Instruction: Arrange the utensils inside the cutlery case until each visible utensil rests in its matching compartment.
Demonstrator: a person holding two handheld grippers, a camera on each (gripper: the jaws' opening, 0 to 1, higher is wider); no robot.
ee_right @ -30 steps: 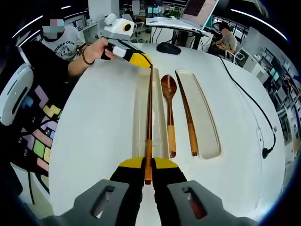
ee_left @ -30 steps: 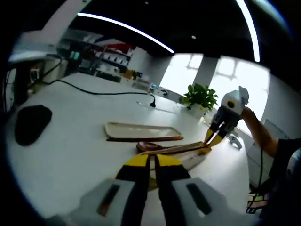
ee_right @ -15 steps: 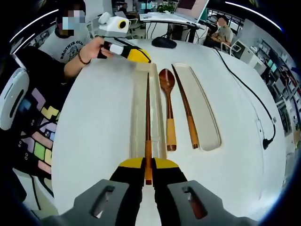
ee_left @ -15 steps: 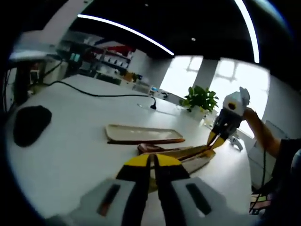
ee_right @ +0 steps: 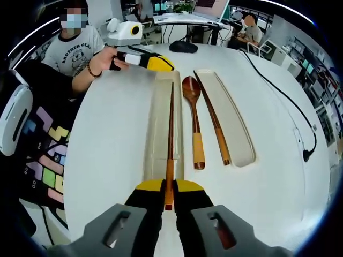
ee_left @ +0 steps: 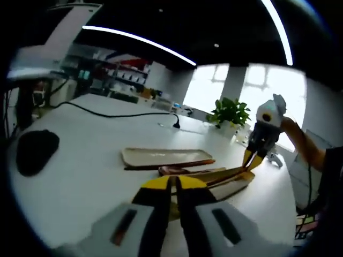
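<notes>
In the right gripper view my right gripper (ee_right: 169, 186) is shut on the near end of a wooden chopstick (ee_right: 171, 128). The chopstick runs forward over the long clear case tray (ee_right: 155, 128). Right of the tray a wooden spoon (ee_right: 193, 118) and a second chopstick (ee_right: 214, 123) lie on the table. My left gripper (ee_right: 158, 62) hovers at the tray's far end, jaws together, just left of the chopstick's tip. In the left gripper view my left gripper (ee_left: 172, 182) looks shut with nothing seen in it. The right gripper (ee_left: 253, 159) holds the chopstick (ee_left: 214, 173) above the tray (ee_left: 230, 184).
The case lid (ee_right: 233, 123) lies right of the second chopstick. A black mouse (ee_left: 35, 152), a black cable (ee_left: 107, 113) and a potted plant (ee_left: 229, 112) sit on the white table (ee_right: 107, 134). A person's body (ee_right: 32, 134) is at the left edge.
Both cameras have shifted a little. The held chopstick's far tip now sits slightly apart from the left gripper, along the tray's middle. Both grippers stay shut.
</notes>
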